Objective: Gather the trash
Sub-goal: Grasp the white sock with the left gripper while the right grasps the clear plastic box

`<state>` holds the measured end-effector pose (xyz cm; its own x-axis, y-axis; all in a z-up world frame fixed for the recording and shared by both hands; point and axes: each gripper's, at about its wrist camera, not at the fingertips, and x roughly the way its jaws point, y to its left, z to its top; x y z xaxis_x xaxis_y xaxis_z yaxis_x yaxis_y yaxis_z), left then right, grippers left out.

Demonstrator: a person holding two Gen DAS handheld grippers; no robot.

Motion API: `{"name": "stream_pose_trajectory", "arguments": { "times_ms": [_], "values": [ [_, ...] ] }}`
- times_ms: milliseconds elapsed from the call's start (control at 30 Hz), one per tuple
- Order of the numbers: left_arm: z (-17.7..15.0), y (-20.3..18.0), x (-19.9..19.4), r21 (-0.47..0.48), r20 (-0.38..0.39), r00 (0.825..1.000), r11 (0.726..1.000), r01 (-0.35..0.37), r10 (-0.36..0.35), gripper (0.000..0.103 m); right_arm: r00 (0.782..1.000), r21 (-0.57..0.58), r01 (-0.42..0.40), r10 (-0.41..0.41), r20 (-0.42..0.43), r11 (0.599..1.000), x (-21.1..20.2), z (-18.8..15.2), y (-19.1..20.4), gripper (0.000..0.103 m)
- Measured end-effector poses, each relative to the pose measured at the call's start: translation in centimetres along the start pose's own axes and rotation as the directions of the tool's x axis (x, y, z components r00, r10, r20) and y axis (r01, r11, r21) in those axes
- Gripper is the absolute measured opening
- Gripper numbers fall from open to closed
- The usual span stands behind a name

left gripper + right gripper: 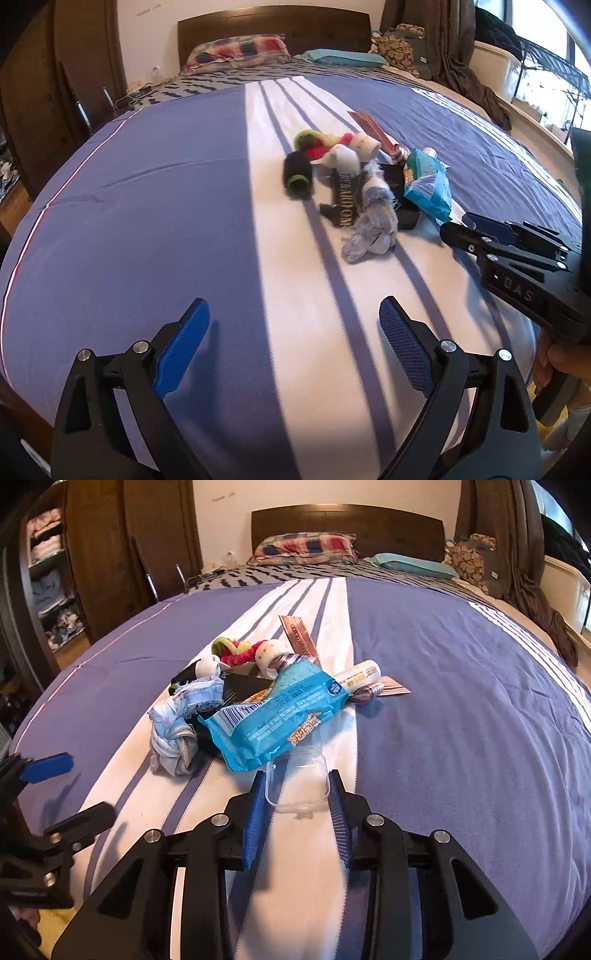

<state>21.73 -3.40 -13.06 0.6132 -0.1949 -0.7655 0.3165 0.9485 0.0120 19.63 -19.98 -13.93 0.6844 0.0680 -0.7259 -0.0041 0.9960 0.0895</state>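
Two grippers are over the bed (461,709), and I have the trash pile straight ahead of both. My right gripper (297,808) has a clear plastic container (299,779) between its blue pads (255,819); both pads sit right against the container's sides, so I read it as clamped on that container, which lies on the white stripe of the cover. Just beyond the container's far end, and overlapping it, is a blue snack wrapper (273,716). To the left of the wrapper lies a knotted pale blue rag (177,731), and past the wrapper a white tube (360,675) points off to the right beside a brown paper strip (299,635).

My left gripper (295,332) hangs with its fingers wide apart and nothing between them, above the cover, well short of the pile. Ahead of it and slightly right I see the rag (373,225), a black roll with a green end (297,175), and the wrapper (428,184). The right gripper (465,230) enters from my right side, with a hand (554,365) on its handle.
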Motion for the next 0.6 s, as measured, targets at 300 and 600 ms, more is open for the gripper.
{"name": "stream_pose_trajectory", "arguments": {
  "times_ms": [300,600],
  "values": [
    [2.4,-2.2,2.8,0.018,-0.018,0.998,0.998,0.068,-0.067,0.065,0.998,0.034,0.01,-0.012,0.057,0.999,-3.6,-0.2,-2.3,0.034],
    [3.4,-3.3,3.6,0.023,-0.02,0.995,0.995,0.098,-0.098,0.024,0.996,0.04,0.014,-0.018,0.089,0.999,-6.4,-0.2,-3.1,0.034]
  ]
}}
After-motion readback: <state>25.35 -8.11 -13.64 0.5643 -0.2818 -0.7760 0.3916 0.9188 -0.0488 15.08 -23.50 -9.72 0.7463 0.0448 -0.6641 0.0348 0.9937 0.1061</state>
